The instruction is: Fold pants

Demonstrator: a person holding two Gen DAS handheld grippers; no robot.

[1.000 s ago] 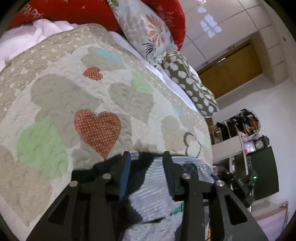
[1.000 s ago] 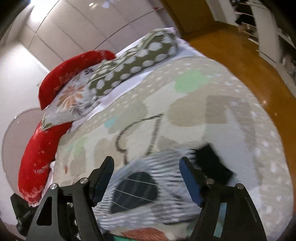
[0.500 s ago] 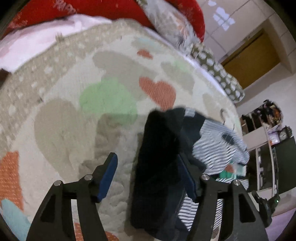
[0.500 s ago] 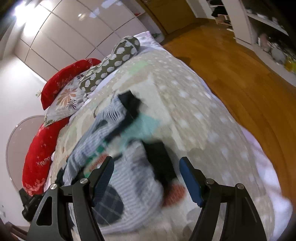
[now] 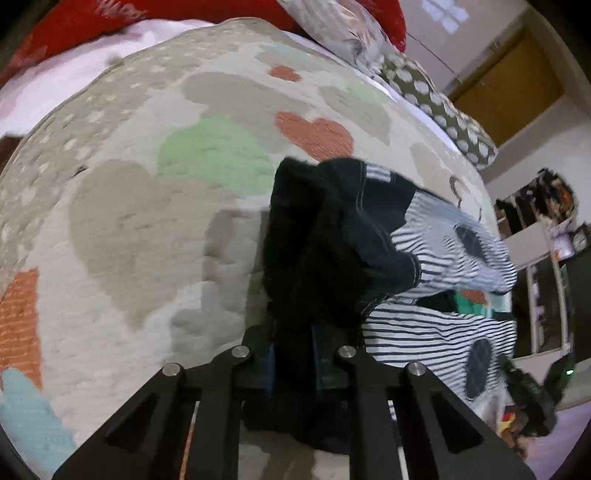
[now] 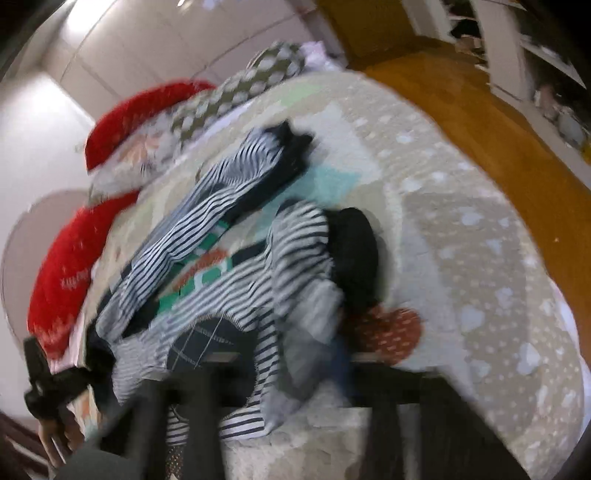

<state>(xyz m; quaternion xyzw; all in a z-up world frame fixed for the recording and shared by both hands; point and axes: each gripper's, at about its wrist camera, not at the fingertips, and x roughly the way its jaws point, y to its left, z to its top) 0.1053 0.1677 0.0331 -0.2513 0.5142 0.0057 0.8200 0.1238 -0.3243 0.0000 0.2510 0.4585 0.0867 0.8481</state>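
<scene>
Left gripper (image 5: 293,350), seen in the left wrist view, is clenched on the dark waistband end of the pants (image 5: 332,240); its jaws have just been closing, w/ navy fabric pinched between them. Dark cloth bunches up right above the fingers and drapes fwd over the quilt (image 5: 147,206). To the right of that dark part, the pants turn into black-and-white stripes w/ round dark knee patches, running off toward the right edge of the bed. Quilt is beige w/ heart shapes: green, tan, orange-red. At top, a red pillow (image 5: 74,22) and a floral pillow (image 5: 354,33); further right a green polka-dot pillow (image 5: 439,107) lies along the bed's far side, w/ a brown door (image 5: 509,99) behind it.

Right wrist view is heavily motion-blurred. At far left, red pillows and the polka-dot one sit at the head of the bed. Striped pants lie spread across the quilt in the middle: one leg stretches up-left toward the pillows and ends in a dark cuff, the other leg is crumpled nearer the camera, w/ a dark cuff next to an orange-red heart on the quilt. Right gripper (image 6: 314,373) is too smeared to see the pads clearly; its jaws have just been closing and look drawn together on striped/grey cloth of the near leg. Right of the bed: wooden floor (image 6: 517,155), shelving (image 6: 517,48) at top right.
</scene>
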